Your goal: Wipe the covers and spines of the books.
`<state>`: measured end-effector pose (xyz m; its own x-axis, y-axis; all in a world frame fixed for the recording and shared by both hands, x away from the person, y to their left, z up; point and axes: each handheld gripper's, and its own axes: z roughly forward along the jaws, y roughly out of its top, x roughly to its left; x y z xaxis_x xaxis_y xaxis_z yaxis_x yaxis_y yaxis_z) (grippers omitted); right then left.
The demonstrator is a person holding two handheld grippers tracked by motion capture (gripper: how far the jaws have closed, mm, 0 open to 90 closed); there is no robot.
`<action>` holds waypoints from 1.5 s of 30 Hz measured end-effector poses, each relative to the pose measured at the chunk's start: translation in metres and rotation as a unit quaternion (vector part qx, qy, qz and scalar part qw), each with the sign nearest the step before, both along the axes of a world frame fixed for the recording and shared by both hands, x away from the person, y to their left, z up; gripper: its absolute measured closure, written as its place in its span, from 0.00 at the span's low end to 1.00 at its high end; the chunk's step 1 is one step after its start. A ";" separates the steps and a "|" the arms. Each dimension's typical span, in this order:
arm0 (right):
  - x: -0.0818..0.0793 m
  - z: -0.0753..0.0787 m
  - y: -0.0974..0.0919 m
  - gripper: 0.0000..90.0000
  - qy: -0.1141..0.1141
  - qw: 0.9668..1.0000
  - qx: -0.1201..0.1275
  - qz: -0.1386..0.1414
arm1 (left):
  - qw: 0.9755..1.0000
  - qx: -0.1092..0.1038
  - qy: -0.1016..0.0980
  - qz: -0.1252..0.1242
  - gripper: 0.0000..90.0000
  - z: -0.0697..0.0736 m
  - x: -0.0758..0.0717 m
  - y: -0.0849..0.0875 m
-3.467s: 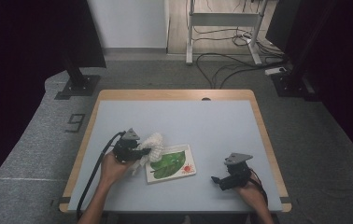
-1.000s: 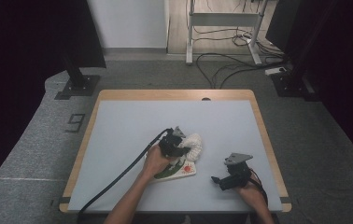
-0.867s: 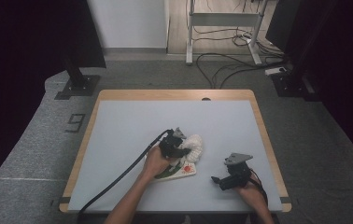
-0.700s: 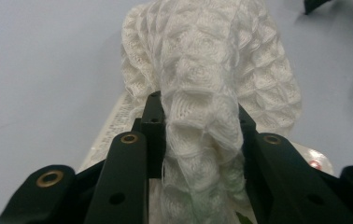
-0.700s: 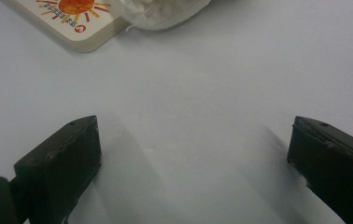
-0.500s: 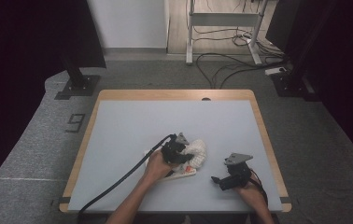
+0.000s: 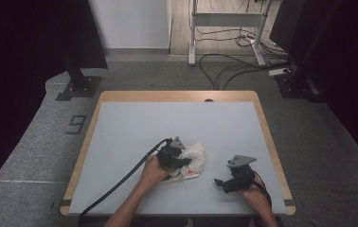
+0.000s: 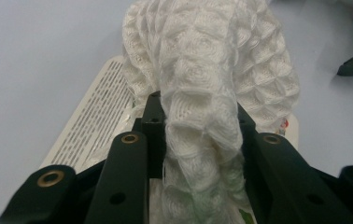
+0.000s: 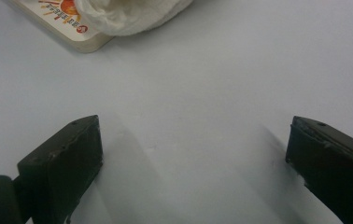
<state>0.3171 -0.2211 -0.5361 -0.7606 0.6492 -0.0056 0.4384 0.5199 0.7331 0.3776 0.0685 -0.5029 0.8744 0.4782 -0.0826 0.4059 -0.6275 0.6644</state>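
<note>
Left hand-held gripper (image 8: pixel 198 140) clamps the white waffle-knit cloth (image 8: pixel 212 70), which trails toward twelve o'clock over the flat printed packet (image 8: pixel 90 116); right hand-held gripper (image 9: pixel 193 154) gapes empty.

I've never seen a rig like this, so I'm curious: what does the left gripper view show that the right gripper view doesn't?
The left gripper view shows the left gripper shut on a bunched white waffle-weave cloth, and rows of small print on the packet beneath.

The right gripper view shows the right gripper with jaws wide apart over bare table, plus the packet's colourful printed corner.

Both show the cloth lying on the flat packet, and the pale grey table.
</note>
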 end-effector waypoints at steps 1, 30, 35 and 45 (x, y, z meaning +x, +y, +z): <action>0.000 0.000 0.000 0.04 0.000 1.000 0.000 0.000 | 1.000 0.002 -0.002 0.000 0.76 0.000 -0.001 0.001; 0.000 0.000 0.000 0.04 0.000 1.000 0.000 0.000 | 0.999 0.016 -0.009 0.034 0.75 0.004 -0.025 0.067; 0.000 0.000 0.000 0.04 0.000 1.000 0.000 0.000 | 0.999 0.013 -0.010 0.042 0.75 0.005 -0.030 0.078; 0.000 0.000 0.000 0.03 0.002 1.000 0.000 -0.001 | 0.998 0.020 -0.011 0.059 0.75 0.007 -0.039 0.101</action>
<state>0.3173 -0.2210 -0.5361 -0.7595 0.6505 -0.0026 0.4416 0.5185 0.7322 0.3383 0.1696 -0.4961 0.8134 0.5801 -0.0435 0.4645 -0.6026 0.6489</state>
